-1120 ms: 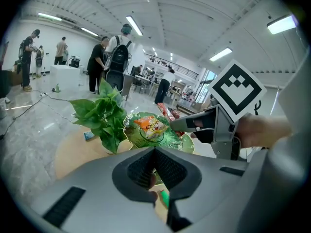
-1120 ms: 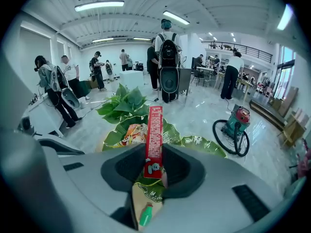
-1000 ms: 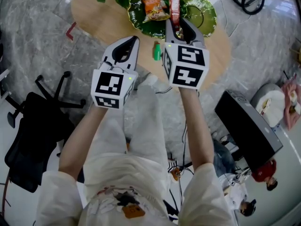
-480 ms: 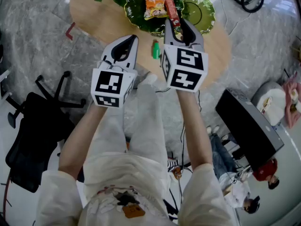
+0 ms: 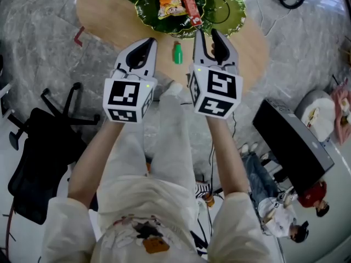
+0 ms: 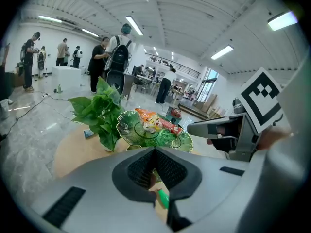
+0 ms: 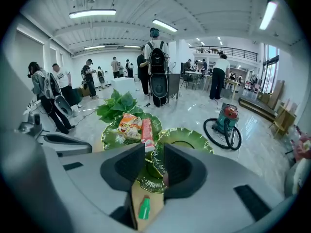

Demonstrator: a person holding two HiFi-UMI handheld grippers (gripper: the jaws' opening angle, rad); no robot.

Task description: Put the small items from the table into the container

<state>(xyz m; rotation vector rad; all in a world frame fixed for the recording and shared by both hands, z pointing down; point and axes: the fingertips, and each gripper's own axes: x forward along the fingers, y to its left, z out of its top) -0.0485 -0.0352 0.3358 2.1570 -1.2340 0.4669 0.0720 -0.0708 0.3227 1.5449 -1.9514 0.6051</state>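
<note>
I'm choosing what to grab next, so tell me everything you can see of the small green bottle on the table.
The small green bottle is bright green all over, plastic-looking, with a wider body and a narrower cap end toward the green dishes. It rests on the bare wood of the round table, just short of the dishes, not in them. In the head view it is between the left gripper and right gripper; neither touches it. Whether it stands or lies is unclear.

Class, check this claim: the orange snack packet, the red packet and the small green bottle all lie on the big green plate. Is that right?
No: the small green bottle is on the bare wooden table, not on a plate, as the head view shows. The orange snack packet and the red packet are on the big green plate.
</note>
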